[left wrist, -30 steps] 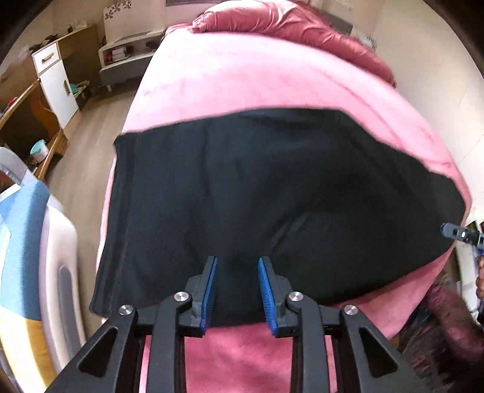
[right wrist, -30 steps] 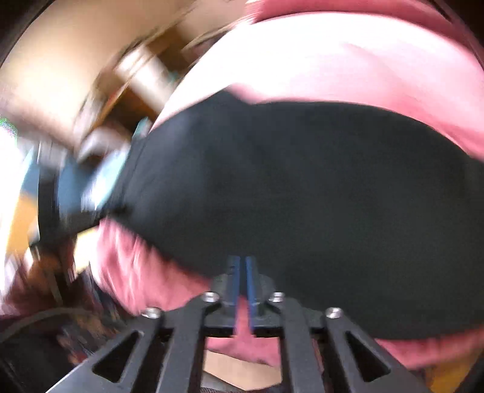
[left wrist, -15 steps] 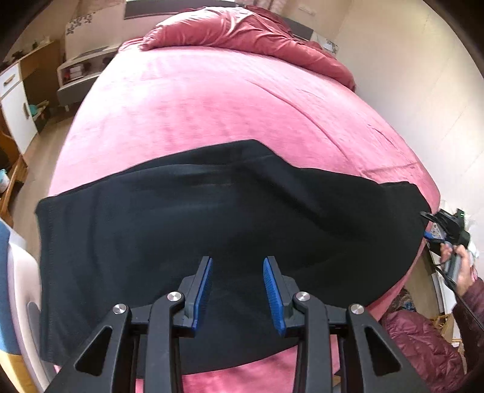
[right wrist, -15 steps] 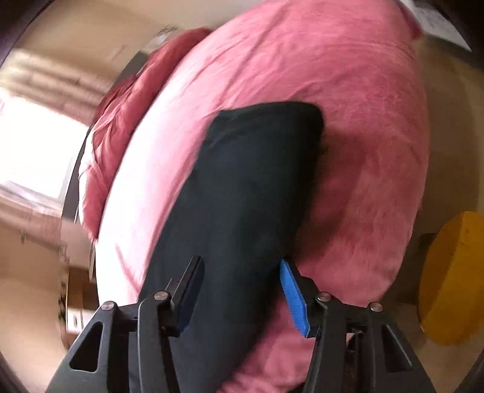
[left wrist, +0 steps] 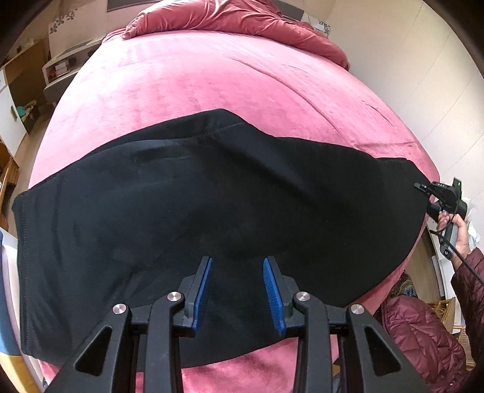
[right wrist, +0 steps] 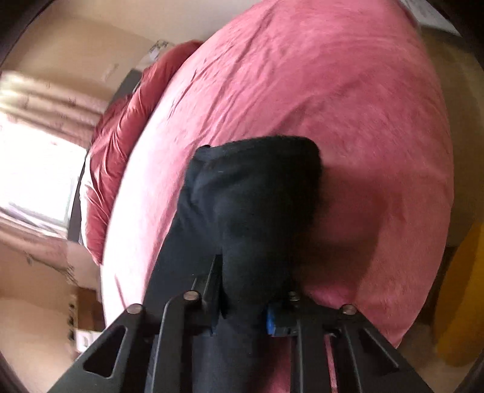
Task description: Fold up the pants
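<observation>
Black pants [left wrist: 211,205] lie spread lengthwise across the near end of a pink bed [left wrist: 211,84]. My left gripper [left wrist: 237,272] hovers open and empty above the middle of the pants' near edge. My right gripper [left wrist: 423,189] shows at the pants' right end in the left wrist view. In the right wrist view the right gripper [right wrist: 242,284] has that end of the pants [right wrist: 251,187] lying between its spread fingers, covering the tips. The jaws stand apart around the cloth and do not look clamped.
A bunched red duvet [left wrist: 242,18] lies at the head of the bed. Cupboards and shelves [left wrist: 18,90] stand to the left. A wall [left wrist: 423,75] runs along the right. A yellow object [right wrist: 462,287] sits on the floor beyond the bed corner.
My right gripper opened, swung to the pants' right end and slid onto it, so the cloth now lies between its fingers. The left gripper rose slightly and stayed open.
</observation>
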Demonstrator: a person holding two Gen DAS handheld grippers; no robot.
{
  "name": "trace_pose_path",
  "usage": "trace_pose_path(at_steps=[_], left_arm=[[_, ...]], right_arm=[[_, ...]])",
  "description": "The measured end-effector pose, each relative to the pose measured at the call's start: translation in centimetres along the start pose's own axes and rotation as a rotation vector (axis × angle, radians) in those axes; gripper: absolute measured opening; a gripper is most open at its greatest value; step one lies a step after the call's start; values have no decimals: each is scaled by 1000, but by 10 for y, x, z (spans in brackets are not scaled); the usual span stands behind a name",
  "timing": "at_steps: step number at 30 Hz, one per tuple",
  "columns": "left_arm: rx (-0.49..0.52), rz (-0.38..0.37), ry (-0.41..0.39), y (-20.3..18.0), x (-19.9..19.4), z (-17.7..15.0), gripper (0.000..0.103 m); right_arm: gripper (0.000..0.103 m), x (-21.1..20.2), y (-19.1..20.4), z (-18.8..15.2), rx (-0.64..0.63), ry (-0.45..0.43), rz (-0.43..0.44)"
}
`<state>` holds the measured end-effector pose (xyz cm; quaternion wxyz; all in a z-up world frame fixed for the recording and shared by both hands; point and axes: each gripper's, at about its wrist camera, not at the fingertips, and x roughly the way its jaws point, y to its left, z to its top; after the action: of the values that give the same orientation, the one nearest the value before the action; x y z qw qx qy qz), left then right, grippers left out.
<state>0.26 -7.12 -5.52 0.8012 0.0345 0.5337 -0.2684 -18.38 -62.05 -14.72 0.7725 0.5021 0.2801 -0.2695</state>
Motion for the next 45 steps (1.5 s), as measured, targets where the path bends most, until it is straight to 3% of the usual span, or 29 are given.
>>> trace_pose_path(at_steps=[7,12,15,21,27,31,34,36,38,40,43,45], left_arm=[[-18,-13,18,-3,14,2,35],[-39,-42,13,-2,13,0,35],[-52,-48,-1,5,7,-1,35],[-93,-54,-20,17,-3,-6,35],[-142,-84,-27,30,-12,-11,36],[-164,-131,-33,37,-17,-9,37],[-188,-185,-38,45,-23,-6,41],[-209,-224,-38,48,-24,-4,51],[-221,-258,-37,51,-25,-1,52],[-229,-273,-36,52,-27,1,52],[-240,-291,-25,55,-26,2,55],[-251,-305,-11,57,-22,2,64]], right_arm=[[16,-35,73,-9,-251,-4,87],[16,-55,137,-43,-457,44,171],[16,-56,177,-79,-567,101,227],[16,-24,247,-166,-798,250,243],[16,7,270,-269,-1011,415,218],[16,23,267,-314,-1154,449,148],[23,24,260,-328,-1195,449,121],[26,21,257,-328,-1200,451,119],[38,12,257,-330,-1187,491,152],[69,6,266,-328,-1182,557,206],[72,-15,259,-327,-1196,580,254],[72,-28,250,-319,-1174,558,253]])
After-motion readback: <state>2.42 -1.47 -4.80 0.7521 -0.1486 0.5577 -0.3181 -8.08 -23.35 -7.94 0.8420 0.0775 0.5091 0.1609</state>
